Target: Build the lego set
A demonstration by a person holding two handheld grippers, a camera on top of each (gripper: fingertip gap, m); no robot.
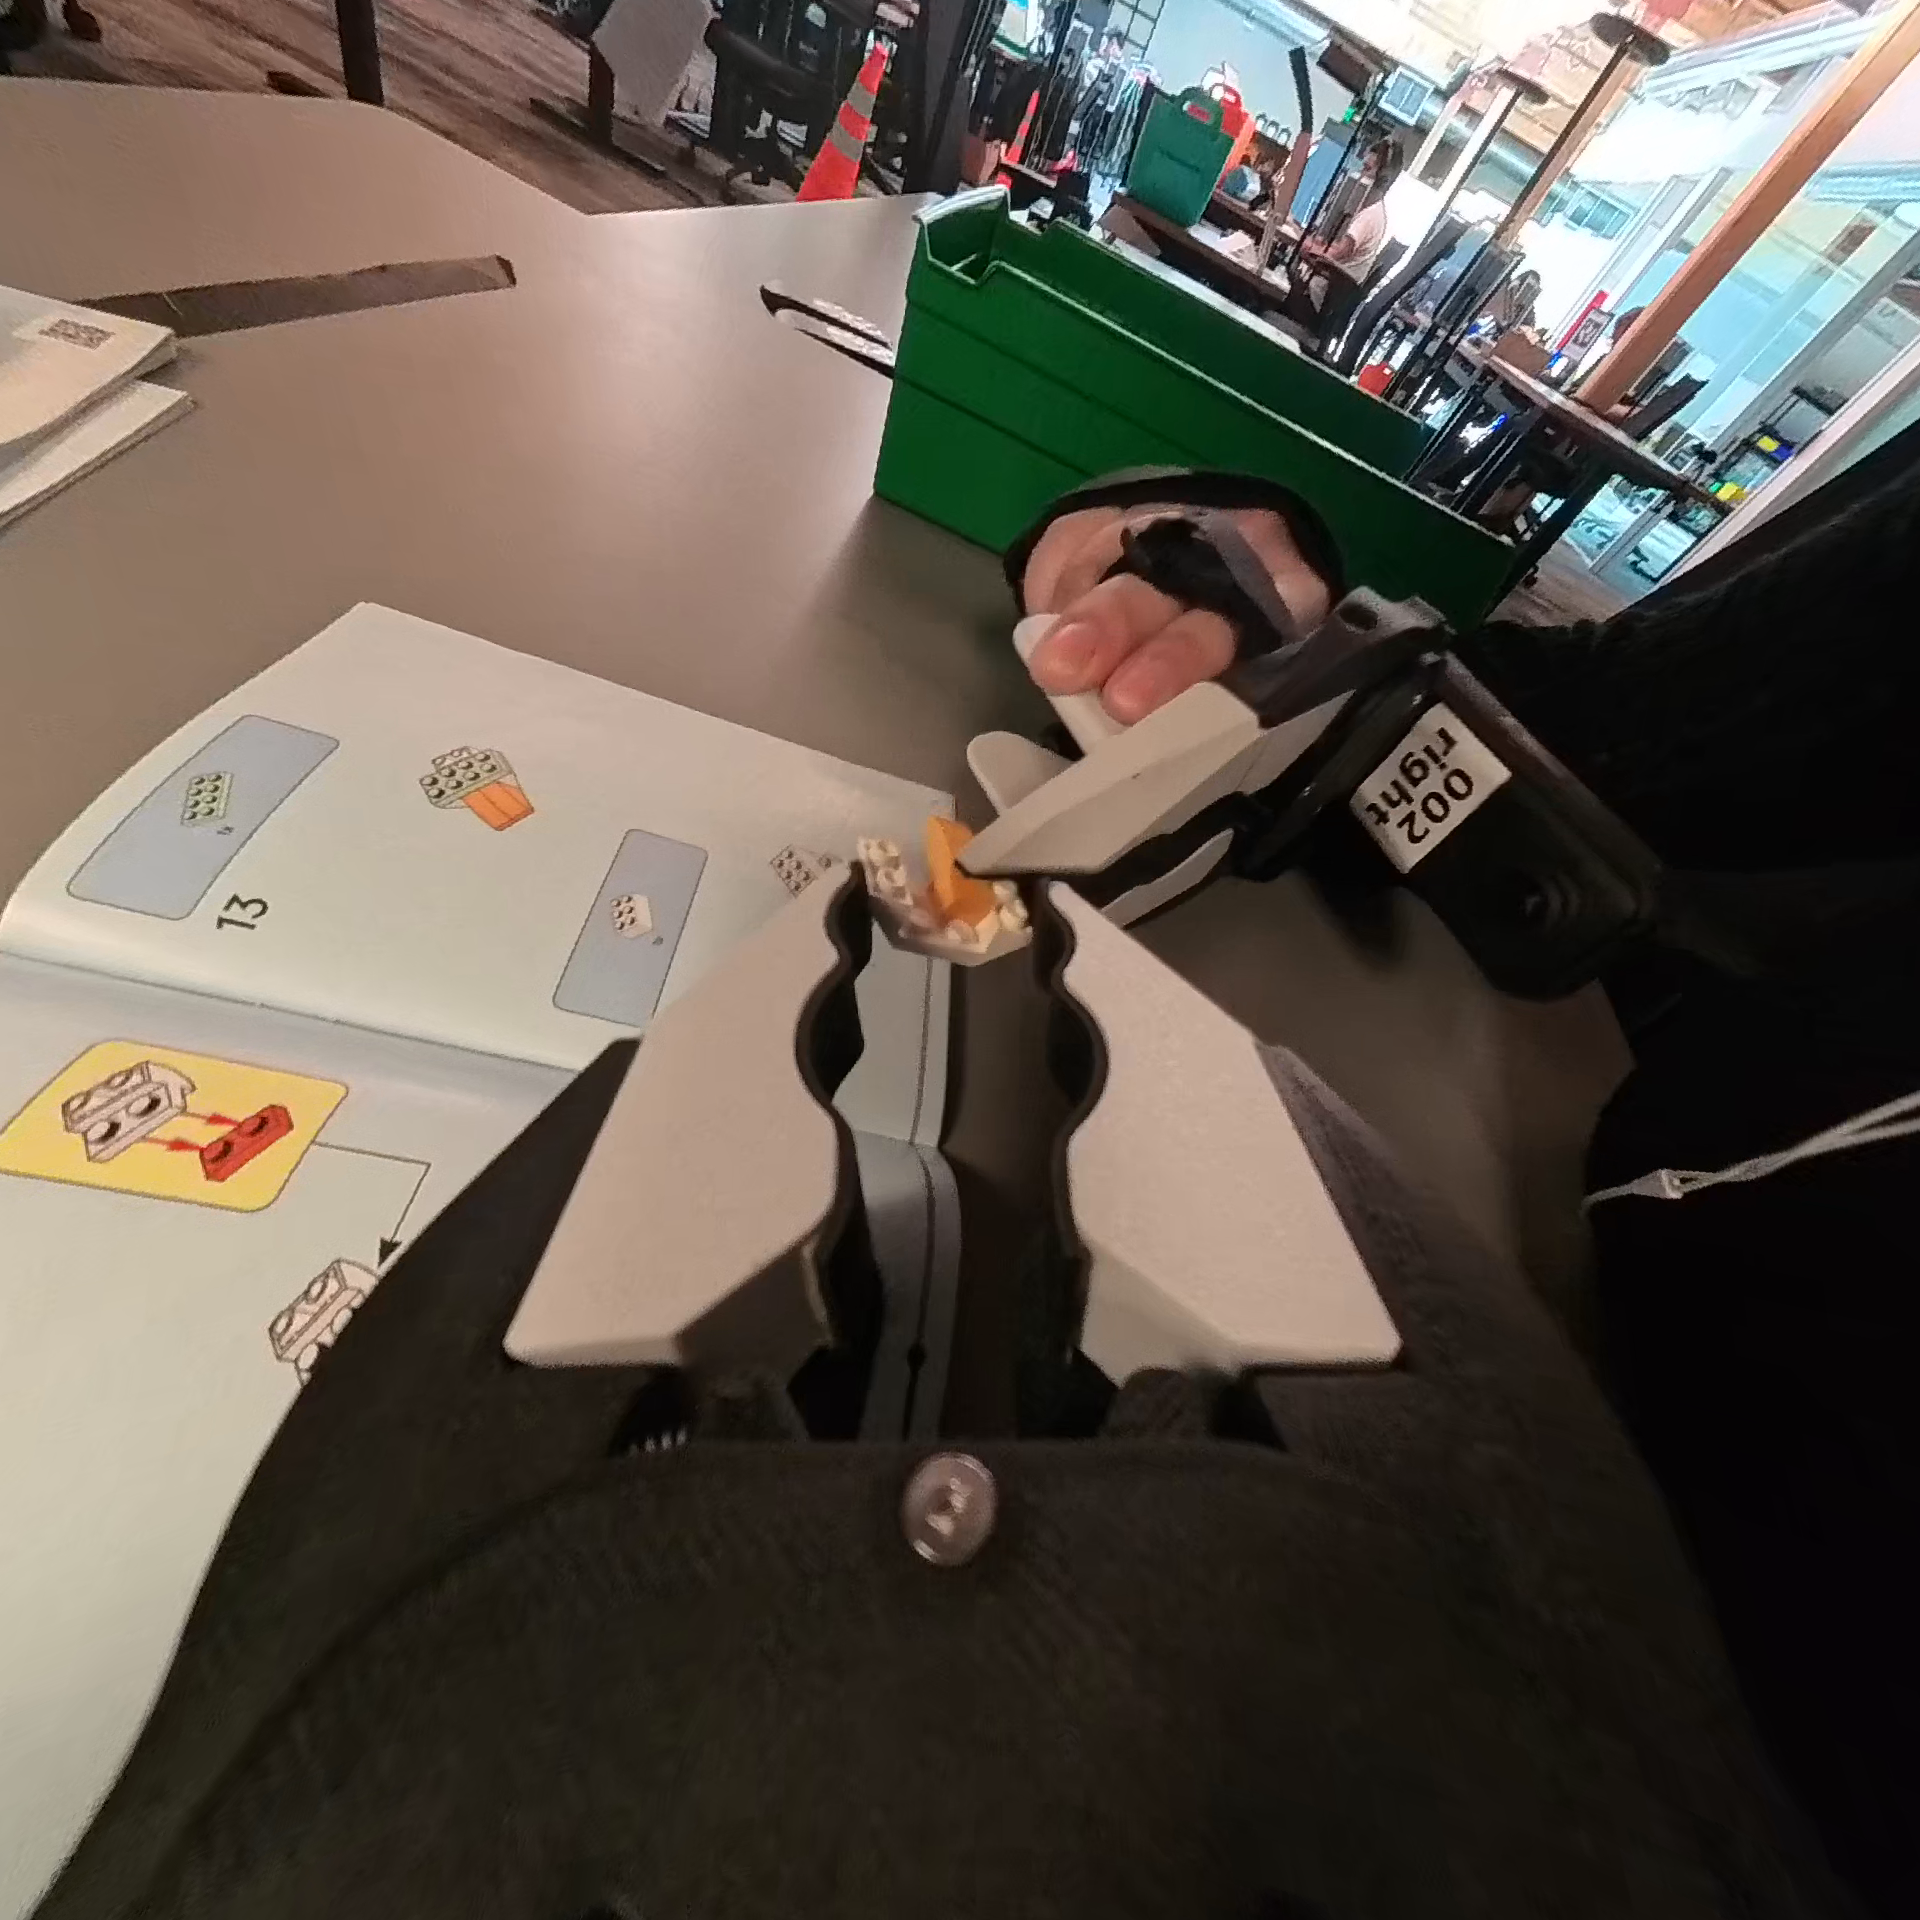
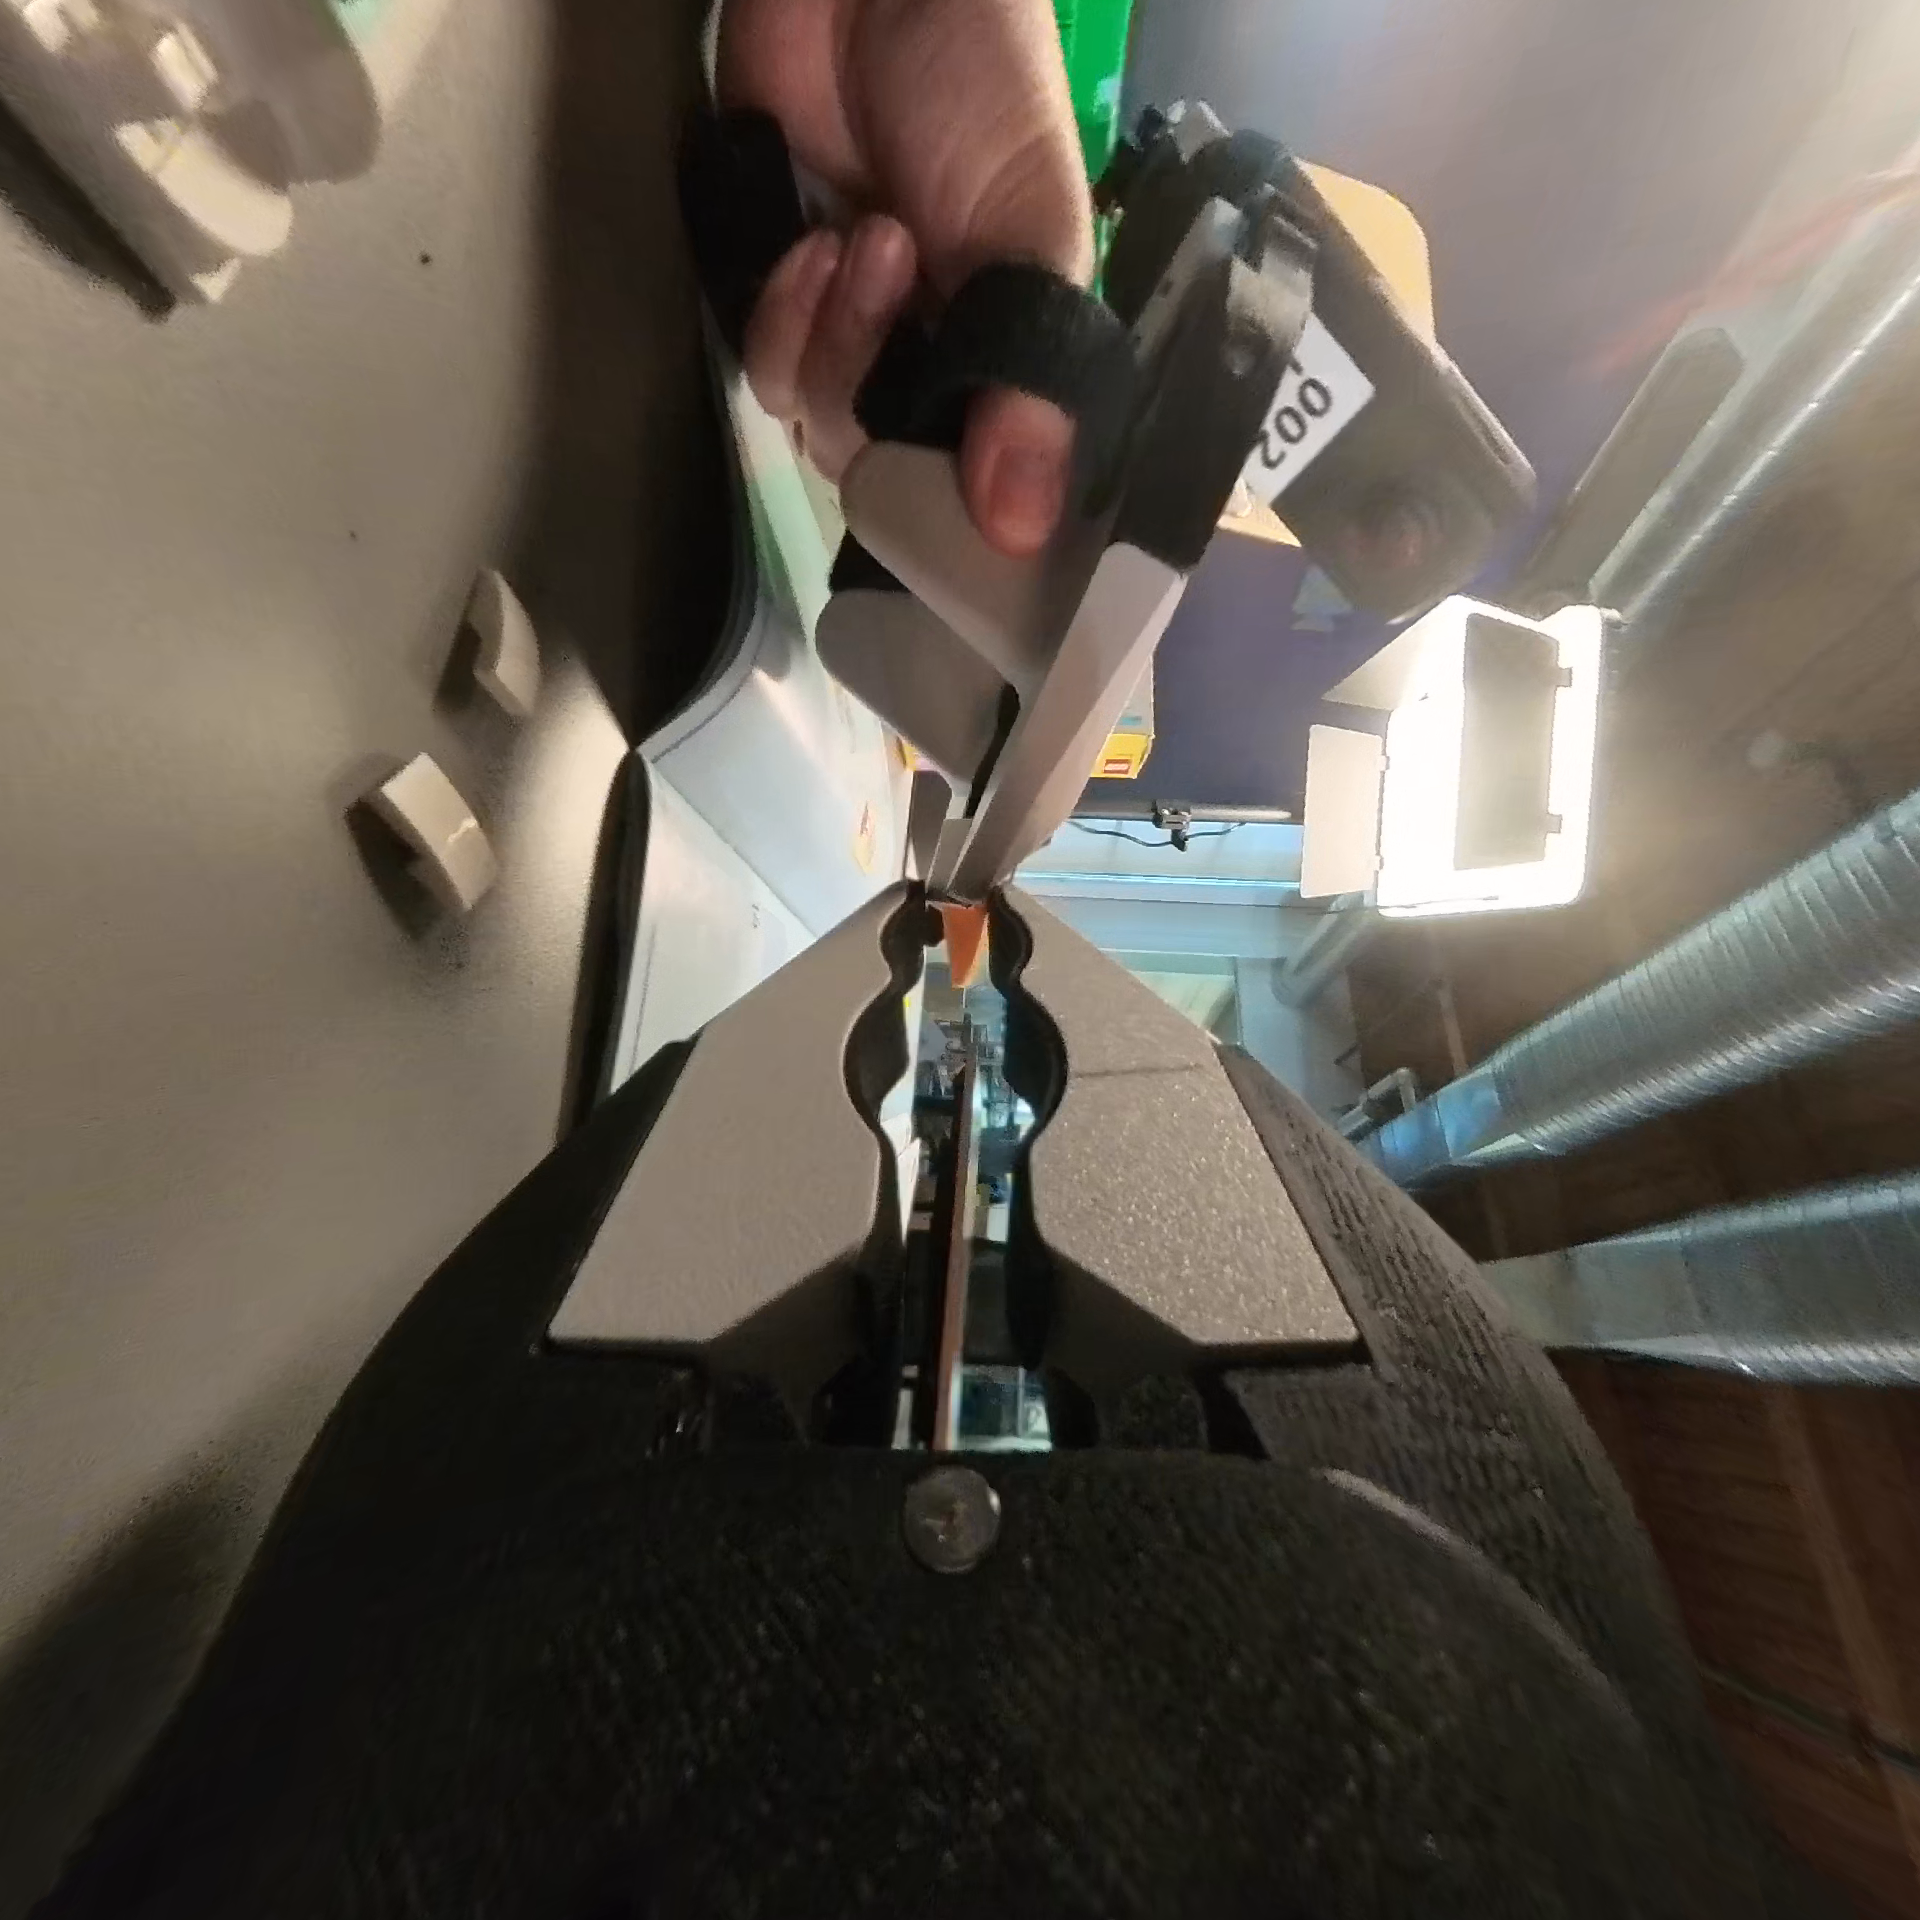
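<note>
In the left wrist view, my left gripper (image 1: pixel 948 904) is shut on a small white lego assembly (image 1: pixel 961 935), held above the open instruction booklet (image 1: pixel 416 883). My right gripper (image 1: pixel 971 868) comes in from the right, shut on a small orange piece (image 1: pixel 943 847) that touches the top of the white assembly. In the right wrist view, my right gripper (image 2: pixel 961 909) pinches the orange piece (image 2: pixel 966 945) at its fingertips. The left gripper (image 2: pixel 961 878) meets it tip to tip from above, held by a hand (image 2: pixel 935 156). The white assembly is mostly hidden there.
A green bin (image 1: pixel 1091 416) stands on the grey table (image 1: pixel 571 468) behind the grippers. More booklets (image 1: pixel 62 374) lie at the far left. In the right wrist view, loose pale pieces (image 2: pixel 421 842) lie on the table. The person's dark sleeve (image 1: pixel 1714 831) is at the right.
</note>
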